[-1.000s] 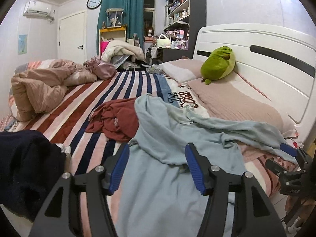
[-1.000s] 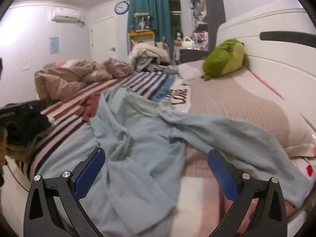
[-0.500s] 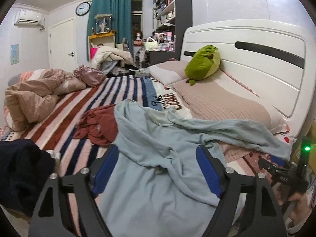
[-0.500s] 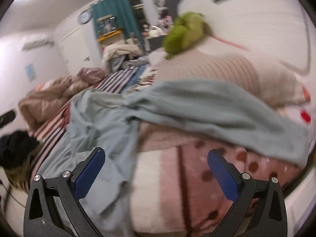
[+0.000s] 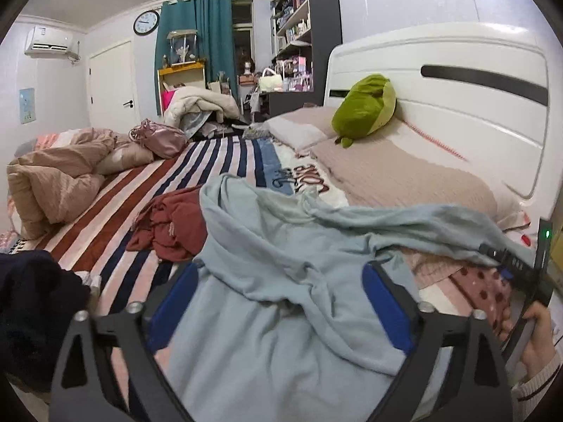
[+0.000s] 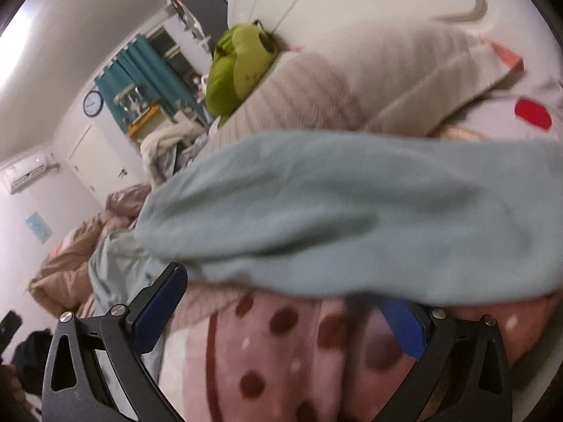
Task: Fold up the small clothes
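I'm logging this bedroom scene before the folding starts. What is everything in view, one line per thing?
Top: 1, light blue, spread crumpled on the bed, one sleeve stretched toward the headboard side.
Red garment: 1, dark red, bunched on the striped blanket left of the top.
Dark garment: 1, navy or black, heaped at the near left edge.
Blanket: 1, red, white and navy stripes, covering the bed.
Plush: 1, green, on the pillows by the headboard.
Pillows: 2, beige-pink, along the headboard.
Duvet: 1, tan, piled far left.
Clock: 1, white face, on the wall.
Left gripper: open, above the top.
Right gripper: open, at the sleeve.
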